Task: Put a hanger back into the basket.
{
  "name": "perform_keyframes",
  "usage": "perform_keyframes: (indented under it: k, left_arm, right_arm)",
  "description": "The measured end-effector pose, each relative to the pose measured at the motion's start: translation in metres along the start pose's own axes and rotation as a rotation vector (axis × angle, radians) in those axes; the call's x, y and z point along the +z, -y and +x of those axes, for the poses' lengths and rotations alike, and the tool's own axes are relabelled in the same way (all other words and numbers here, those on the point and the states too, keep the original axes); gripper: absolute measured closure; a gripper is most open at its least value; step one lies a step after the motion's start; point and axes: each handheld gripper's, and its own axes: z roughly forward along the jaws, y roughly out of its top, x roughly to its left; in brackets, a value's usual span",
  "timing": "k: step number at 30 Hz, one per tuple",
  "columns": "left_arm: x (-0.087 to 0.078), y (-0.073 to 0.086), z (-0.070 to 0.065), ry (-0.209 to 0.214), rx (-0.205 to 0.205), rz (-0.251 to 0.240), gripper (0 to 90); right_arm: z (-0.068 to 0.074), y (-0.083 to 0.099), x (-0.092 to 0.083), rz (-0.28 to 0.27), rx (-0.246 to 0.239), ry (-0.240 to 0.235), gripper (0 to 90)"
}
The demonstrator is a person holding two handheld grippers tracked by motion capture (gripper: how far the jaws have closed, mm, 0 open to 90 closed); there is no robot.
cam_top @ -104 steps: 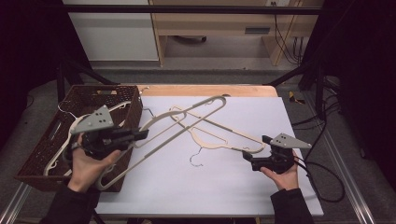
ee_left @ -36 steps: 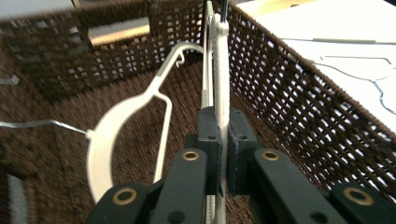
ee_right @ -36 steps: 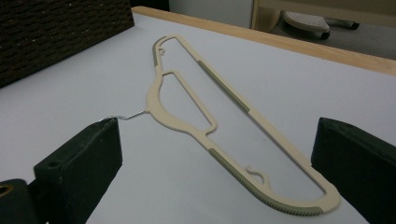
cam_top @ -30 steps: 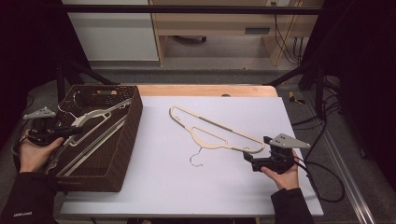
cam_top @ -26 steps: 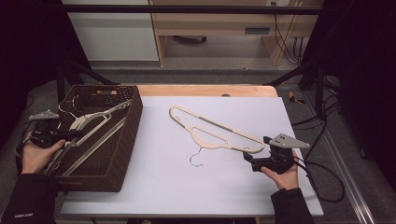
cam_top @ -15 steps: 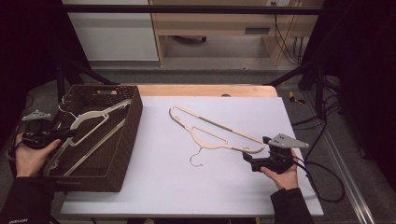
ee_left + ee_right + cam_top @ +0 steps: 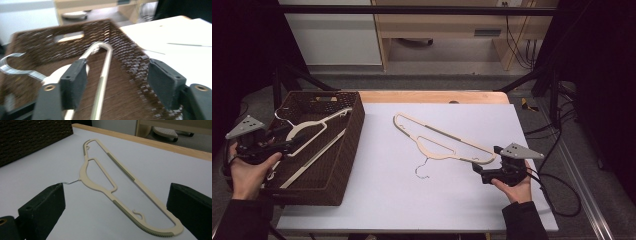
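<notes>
Cream hanger (image 7: 314,131) inside brown wicker basket (image 7: 346,145); left hand-held gripper (image 7: 117,86) just opened, right hand-held gripper (image 7: 115,212) open.

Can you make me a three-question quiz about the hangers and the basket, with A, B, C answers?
1. Where is the basket?
A. At the left end of the table
B. At the right end of the table
C. On the floor

2. How many hangers lie on the white table top?
A. Three
B. None
C. One

3. How are the jaws of the left gripper?
A. Shut tight on a hanger
B. Open, with a hanger in the basket showing between them
C. Shut on the basket's rim

Answers:
1. A, the brown woven basket stands at the table's left end in the high view.
2. C, a single cream hanger on the table lies there, in front of the right gripper.
3. B, the jaws have just been opening and the pads stand apart, pressing on nothing.
</notes>
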Motion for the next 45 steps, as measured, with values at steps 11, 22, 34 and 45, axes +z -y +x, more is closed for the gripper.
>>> perform_keyframes:
  k: [11, 22, 34, 45]
  left_arm:
    - [0.016, -0.004, -0.067, 0.146, 0.05, -0.065, 15.4]
    - [0.041, 0.009, -0.123, 0.229, 0.085, -0.059, 10.6]
    - [0.059, 0.024, -0.151, 0.289, 0.089, -0.034, 9.8]
    - [0.081, 0.04, -0.172, 0.345, 0.124, 0.021, 10.1]
  right_arm:
    - [0.002, 0.0, 0.001, -0.002, -0.012, -0.01, 2.7]
    - [0.003, 0.0, 0.002, 0.007, -0.012, -0.006, 3.9]
    - [0.003, 0.001, 0.007, 0.026, -0.025, -0.016, 5.8]
    - [0.002, 0.003, 0.026, 0.072, -0.044, -0.011, 9.4]
